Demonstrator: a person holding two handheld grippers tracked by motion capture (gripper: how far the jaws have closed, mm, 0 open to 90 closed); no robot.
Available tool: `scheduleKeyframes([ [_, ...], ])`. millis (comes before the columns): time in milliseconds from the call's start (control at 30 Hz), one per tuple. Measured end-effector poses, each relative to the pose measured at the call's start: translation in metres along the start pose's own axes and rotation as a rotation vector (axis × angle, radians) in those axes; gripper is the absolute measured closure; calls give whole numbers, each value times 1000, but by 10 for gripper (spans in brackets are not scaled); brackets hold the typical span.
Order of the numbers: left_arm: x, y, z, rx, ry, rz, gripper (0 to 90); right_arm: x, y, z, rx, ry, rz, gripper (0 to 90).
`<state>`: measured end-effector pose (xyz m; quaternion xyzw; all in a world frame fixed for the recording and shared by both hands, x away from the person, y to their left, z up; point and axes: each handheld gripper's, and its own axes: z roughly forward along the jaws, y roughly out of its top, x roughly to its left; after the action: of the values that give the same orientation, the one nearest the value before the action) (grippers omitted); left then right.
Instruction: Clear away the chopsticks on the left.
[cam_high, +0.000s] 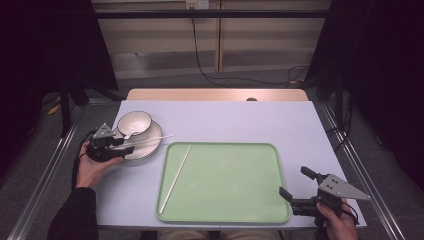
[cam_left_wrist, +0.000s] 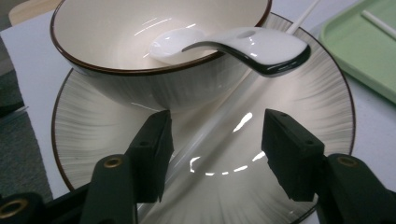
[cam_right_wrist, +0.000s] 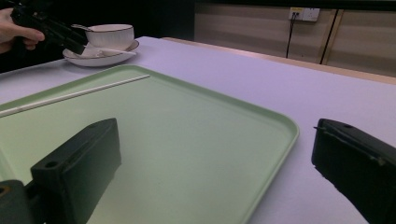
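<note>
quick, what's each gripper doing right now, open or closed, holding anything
Left gripper: open, jaws either side of the chopstick on the plate, not gripping it.
Right gripper: open, holding nothing, above the tray.

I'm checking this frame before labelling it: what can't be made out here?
- Left gripper view: whether the left gripper pads touch the chopstick on the plate; it lies between them, pale and blurred against glare.
- High view: the spoon in the bowl is too small to read, partly behind the gripper.
- Right gripper view: the right gripper jaws are cut off by the bottom edge.
- Right gripper view: the tray near edge is cut off.
</note>
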<state>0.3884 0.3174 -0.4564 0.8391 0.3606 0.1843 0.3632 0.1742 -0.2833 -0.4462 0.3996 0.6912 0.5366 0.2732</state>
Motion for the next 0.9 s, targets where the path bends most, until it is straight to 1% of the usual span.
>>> scheduleKeyframes([
  [33,0,0,0,3,12,11,446,0,0,0,0,0,0,9],
  [67,0,0,0,0,1,15,468,0,0,0,0,-1,1,9],
  [100,-1,0,0,3,-1,18,503,0,0,0,-1,-3,1,9],
  [133,-1,0,0,9,-1,22,503,0,0,0,-1,-3,1,9],
  [167,-3,1,-1,14,-5,22,541,0,0,0,-1,-5,3,9],
  [200,-4,1,-1,17,4,32,572,0,0,0,0,-4,3,9],
  [233,-4,2,-1,23,-6,46,604,0,0,0,0,-2,1,9],
  [267,-5,2,-1,25,-10,50,624,0,0,0,-1,-2,1,9],
  [300,-5,2,-1,27,-13,59,624,0,0,0,-1,-2,1,9],
  [333,-6,2,-1,32,-7,61,633,0,0,0,0,0,1,9],
  [367,-6,2,-1,36,-11,59,648,0,0,0,0,0,3,9],
  [467,-8,3,-1,59,-23,87,665,-1,0,0,3,-1,3,9],
  [533,-9,3,0,50,-37,80,672,-1,0,0,3,0,3,8],
  [600,-8,3,2,68,-33,96,673,-1,0,1,5,1,2,9],
  [667,-8,3,4,67,-40,85,680,-1,-1,1,7,-1,10,8],
  [733,-9,4,4,74,-41,102,680,-1,-1,1,7,-4,14,8],
  [767,-10,4,5,81,-51,102,686,-1,-1,1,6,-4,15,8],
  [800,-11,4,7,79,-42,102,686,-1,-1,1,6,-4,15,8],
  [867,-11,5,7,100,-41,117,681,-1,-1,1,7,-1,15,8],
  [900,-12,6,7,101,-40,116,681,-1,-1,1,7,-1,13,7],
])
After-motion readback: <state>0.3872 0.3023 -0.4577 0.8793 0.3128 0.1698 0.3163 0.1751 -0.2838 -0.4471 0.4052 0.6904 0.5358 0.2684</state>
